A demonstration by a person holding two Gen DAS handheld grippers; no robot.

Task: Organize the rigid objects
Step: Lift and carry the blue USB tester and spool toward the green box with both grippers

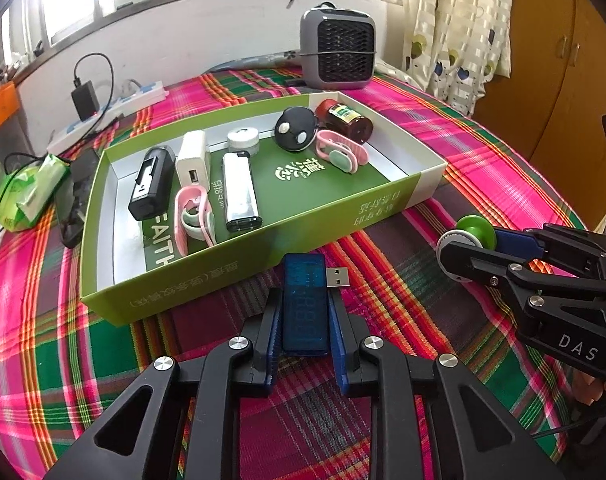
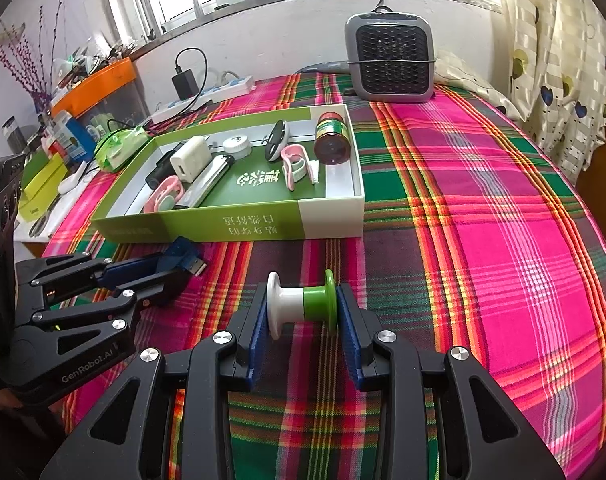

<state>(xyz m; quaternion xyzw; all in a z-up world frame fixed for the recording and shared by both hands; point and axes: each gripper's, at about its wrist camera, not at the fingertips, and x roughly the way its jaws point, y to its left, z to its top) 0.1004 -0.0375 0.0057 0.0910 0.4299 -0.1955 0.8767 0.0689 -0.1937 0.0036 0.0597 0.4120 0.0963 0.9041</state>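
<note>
The right gripper (image 2: 303, 312) clamps a white-and-green spool (image 2: 303, 303) lying sideways between its blue pads, above the plaid cloth (image 2: 483, 240). At near left the left gripper (image 2: 171, 270) pinches a blue USB tester (image 2: 183, 256). Farther back sits the green box (image 2: 239, 228) of small items.

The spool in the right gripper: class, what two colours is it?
The spool is half white, half green, clearest in the right wrist view.

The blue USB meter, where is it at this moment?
In the left wrist view the blue USB meter sits low in the centre, clamped in the left gripper, just in front of the green box.
</note>
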